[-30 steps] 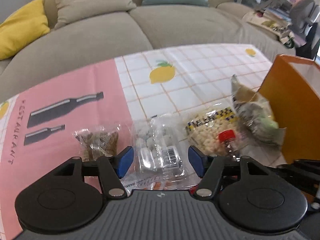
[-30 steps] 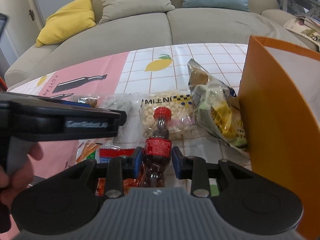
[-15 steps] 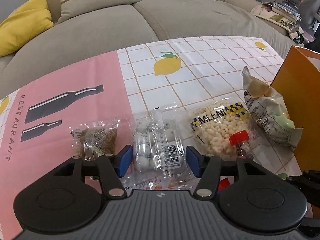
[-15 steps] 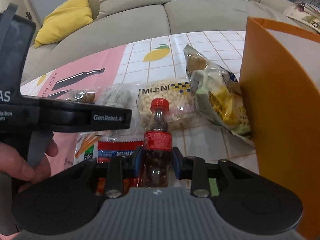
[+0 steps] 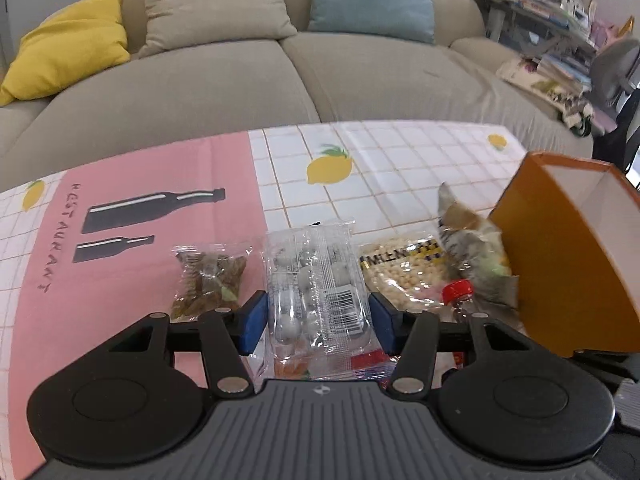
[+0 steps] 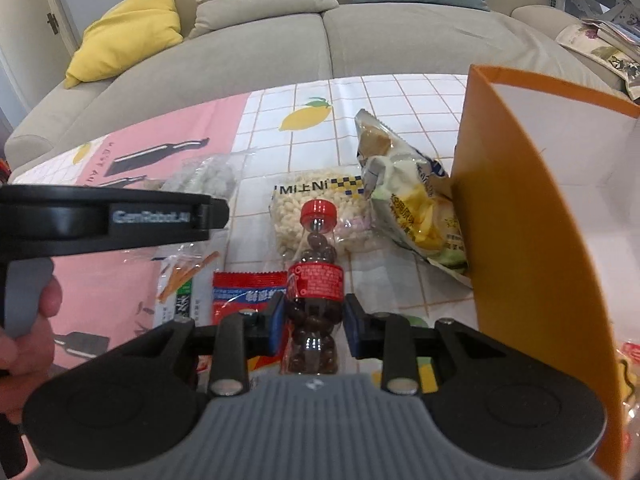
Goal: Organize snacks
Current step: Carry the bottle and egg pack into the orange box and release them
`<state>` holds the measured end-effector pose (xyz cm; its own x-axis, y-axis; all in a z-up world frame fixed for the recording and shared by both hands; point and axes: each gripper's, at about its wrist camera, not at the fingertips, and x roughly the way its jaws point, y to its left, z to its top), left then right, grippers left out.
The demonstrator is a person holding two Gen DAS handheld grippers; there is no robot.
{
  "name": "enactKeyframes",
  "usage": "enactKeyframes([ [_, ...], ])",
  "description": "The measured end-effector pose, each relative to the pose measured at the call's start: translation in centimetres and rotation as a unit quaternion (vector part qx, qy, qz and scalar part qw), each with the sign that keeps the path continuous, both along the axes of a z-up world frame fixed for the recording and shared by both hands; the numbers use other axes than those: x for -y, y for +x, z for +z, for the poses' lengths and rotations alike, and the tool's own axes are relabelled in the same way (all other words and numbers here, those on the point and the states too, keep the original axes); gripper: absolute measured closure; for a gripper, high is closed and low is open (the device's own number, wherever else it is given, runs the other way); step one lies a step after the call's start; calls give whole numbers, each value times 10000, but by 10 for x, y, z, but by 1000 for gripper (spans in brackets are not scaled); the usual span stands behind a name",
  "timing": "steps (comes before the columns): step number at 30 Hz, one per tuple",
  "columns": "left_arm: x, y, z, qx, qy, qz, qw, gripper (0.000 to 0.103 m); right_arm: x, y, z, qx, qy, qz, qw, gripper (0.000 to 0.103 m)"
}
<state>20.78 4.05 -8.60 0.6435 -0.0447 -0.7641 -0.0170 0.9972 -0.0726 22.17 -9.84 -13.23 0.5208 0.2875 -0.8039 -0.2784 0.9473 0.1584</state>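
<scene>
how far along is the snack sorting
Barely begun. Nothing visibly packed: the visible part of the orange box looks empty. In hand: right gripper closed around the red-capped bottle; left gripper open around the clear packet. Other snack bags remain on the table.

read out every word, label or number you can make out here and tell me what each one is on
"GenRobot.AI": side of the left gripper, a little blurred.
"MiLENi", roughly: clear puff bag.
"RESTAURANT", first letters unclear: pink part of the tablecloth.
Bottle label: white print too small to read.
Red packet: Chinese print too blurred.
Chip bag: Chinese print too blurred.
Candy pack: barcode digits too small.
</scene>
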Motion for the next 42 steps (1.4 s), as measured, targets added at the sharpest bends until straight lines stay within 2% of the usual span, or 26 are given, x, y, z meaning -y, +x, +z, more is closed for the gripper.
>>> enactKeyframes([
  [4, 5, -24, 22, 218, -93, -11, 9997, 41, 4, -11, 15, 27, 99, 30, 9999, 74],
  [11, 15, -58, 60, 349, -416, -53, 9985, 41, 19, -33, 49, 100, 304, 107, 9994, 74],
  [16, 39, -74, 86, 404, -552, -529, 9963, 41, 45, -51, 76, 149, 353, 254, 9989, 74],
  [24, 98, -73, 107, 89, -1005, -1303, 9863, 41, 127, -57, 108, -170, 277, 110, 9994, 74],
  [28, 132, -56, 106, -285, -1209, -1595, 9793, 41, 171, -58, 116, -403, 240, -47, 9989, 74],
  [34, 191, -25, 97, -610, -565, -2358, 9682, 41, 222, -45, 115, -768, 304, -383, 9958, 74],
  [36, 206, -14, 90, -708, -294, -2557, 9637, 41, 231, -36, 111, -921, 402, -328, 9944, 74],
  [42, 238, 13, 61, -1014, 457, -3092, 9445, 41, 247, 1, 91, -1261, 517, -265, 9903, 74],
])
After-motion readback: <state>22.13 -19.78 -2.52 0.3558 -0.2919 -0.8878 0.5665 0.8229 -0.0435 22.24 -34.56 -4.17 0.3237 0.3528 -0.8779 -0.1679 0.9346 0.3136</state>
